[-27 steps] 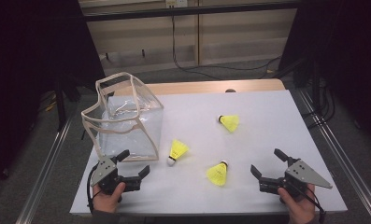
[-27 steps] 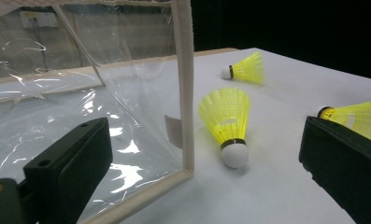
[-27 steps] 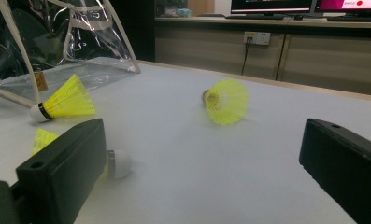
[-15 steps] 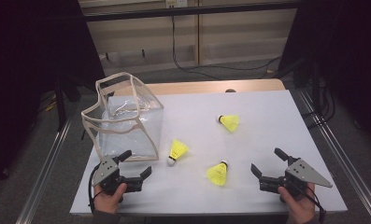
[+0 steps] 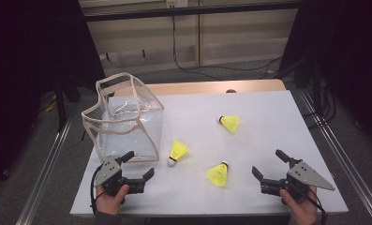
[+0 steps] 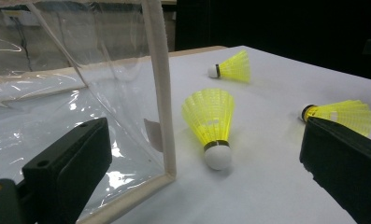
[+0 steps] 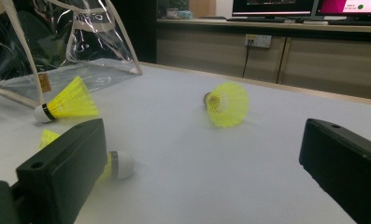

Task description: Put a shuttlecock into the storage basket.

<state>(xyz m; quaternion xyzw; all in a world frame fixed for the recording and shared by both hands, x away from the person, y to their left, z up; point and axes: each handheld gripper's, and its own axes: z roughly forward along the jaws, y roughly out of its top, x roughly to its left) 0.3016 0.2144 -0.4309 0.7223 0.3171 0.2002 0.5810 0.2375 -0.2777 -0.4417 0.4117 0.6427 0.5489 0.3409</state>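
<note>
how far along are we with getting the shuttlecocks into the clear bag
Nothing looks done: the clear bag looks empty, and all three shuttlecocks lie on the table, one by the bag, one nearer the right gripper, one farther back. Both the left gripper and right gripper are open, holding nothing. All three remain.

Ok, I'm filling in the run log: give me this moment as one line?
left gripper: open, empty | right gripper: open, empty | three shuttlecocks on table | clear bag: upright
</note>
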